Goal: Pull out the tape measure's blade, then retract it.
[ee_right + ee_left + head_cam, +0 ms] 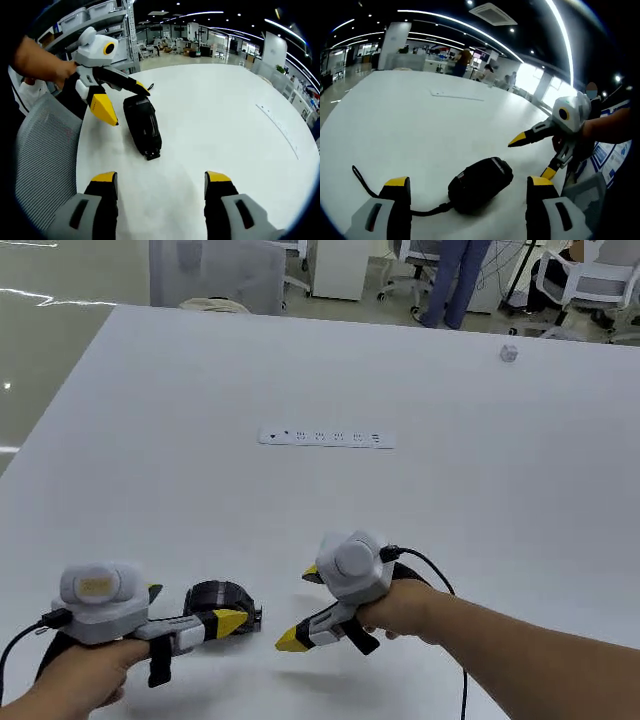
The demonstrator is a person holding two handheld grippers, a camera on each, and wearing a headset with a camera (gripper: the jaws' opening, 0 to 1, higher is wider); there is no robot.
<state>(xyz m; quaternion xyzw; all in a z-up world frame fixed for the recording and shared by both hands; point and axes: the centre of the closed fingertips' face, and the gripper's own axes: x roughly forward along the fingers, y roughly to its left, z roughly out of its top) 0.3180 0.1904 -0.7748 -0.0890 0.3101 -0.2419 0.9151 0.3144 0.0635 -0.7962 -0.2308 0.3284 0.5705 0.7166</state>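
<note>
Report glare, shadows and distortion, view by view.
Head view: sharp, evenly lit; soft shadows on the white table, glare streaks on the floor. Left gripper view: fisheye bends ceiling lights into arcs; black tape measure shows little detail. Right gripper view: table edge bowed.

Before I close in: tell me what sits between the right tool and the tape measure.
Nothing visible does: bare white table lies between the open right tool and the tape measure.

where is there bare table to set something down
Crowded: the near edge, where left gripper, tape measure and right gripper bunch. Free: the broad stretch between them and the power strip, plus the table beyond it, bar a small object far right.
</note>
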